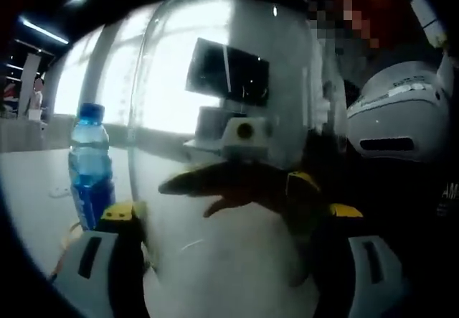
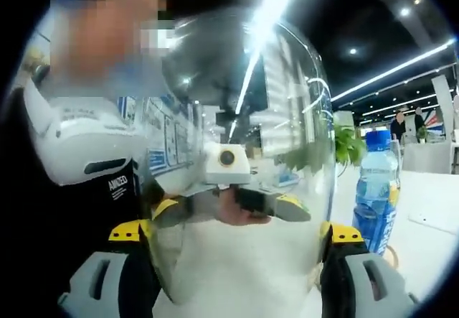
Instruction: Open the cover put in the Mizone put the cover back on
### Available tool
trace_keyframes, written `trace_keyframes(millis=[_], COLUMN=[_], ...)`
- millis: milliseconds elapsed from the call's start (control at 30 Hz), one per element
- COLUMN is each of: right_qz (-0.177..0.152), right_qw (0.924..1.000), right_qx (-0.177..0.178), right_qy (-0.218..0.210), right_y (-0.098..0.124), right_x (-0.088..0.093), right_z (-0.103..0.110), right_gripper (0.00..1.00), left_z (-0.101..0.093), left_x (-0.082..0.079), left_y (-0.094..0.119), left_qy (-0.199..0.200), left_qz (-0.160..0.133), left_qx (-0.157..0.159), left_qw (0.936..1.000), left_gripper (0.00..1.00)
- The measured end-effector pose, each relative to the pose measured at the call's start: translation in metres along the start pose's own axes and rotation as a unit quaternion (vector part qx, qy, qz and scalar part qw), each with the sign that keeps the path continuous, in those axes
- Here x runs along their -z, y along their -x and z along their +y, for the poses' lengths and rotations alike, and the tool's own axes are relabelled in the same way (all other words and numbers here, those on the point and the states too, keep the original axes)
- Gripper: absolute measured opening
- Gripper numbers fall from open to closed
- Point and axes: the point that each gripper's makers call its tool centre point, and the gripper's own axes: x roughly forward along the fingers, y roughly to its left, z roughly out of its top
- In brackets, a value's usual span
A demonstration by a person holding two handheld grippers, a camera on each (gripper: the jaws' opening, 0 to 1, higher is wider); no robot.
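A tall clear dome cover (image 1: 229,81) stands upright between my two grippers, and both cameras look through it. My left gripper (image 1: 231,214) has its yellow-tipped jaws against the cover's two sides, shut on it. From the opposite side my right gripper (image 2: 237,232) clasps the same cover (image 2: 287,117) in the same way. Through the plastic each view shows the other gripper's dark fingers on the far wall. The blue Mizone bottle (image 1: 90,167) stands upright on the white table beside the cover, capped, at the left in the left gripper view and at the right (image 2: 376,189) in the right gripper view.
A person stands close behind the cover, wearing dark clothes and a white device on the chest (image 2: 86,146). The white table (image 2: 430,239) runs on past the bottle. Bright windows (image 1: 72,81) and a green plant (image 2: 348,146) lie further off.
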Motion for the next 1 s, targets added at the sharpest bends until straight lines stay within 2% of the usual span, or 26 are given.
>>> trace_keyframes(millis=[167, 300, 500, 600, 733, 1000], right_qz=[-0.002, -0.004, 0.005, 0.004, -0.02, -0.016], right_qw=[1.0, 1.0, 0.9999, 0.9999, 0.9998, 0.9996], right_qx=[0.001, 0.003, 0.005, 0.004, 0.003, 0.004], right_qy=[0.009, -0.001, 0.013, 0.011, 0.0, 0.023], right_y=[0.003, 0.004, 0.003, 0.005, 0.007, 0.002], right_x=[-0.021, -0.039, -0.066, -0.084, -0.109, -0.131], right_z=[0.002, 0.003, 0.009, 0.008, 0.005, 0.001], right_gripper=[0.9, 0.9, 0.9, 0.9, 0.9, 0.9], left_z=[-0.004, -0.005, -0.011, -0.01, -0.008, -0.005], left_x=[-0.022, -0.04, -0.064, -0.083, -0.109, -0.133], left_y=[-0.002, -0.003, -0.008, -0.01, -0.013, -0.013], left_qy=[-0.01, 0.001, -0.011, -0.009, 0.002, -0.023], left_qz=[-0.004, -0.008, 0.0, -0.007, -0.021, -0.008], left_qx=[0.001, 0.003, 0.005, 0.004, 0.0, 0.002], left_qw=[0.9999, 1.0, 0.9999, 0.9999, 0.9998, 0.9997], left_gripper=[0.86, 0.86, 0.86, 0.86, 0.86, 0.86])
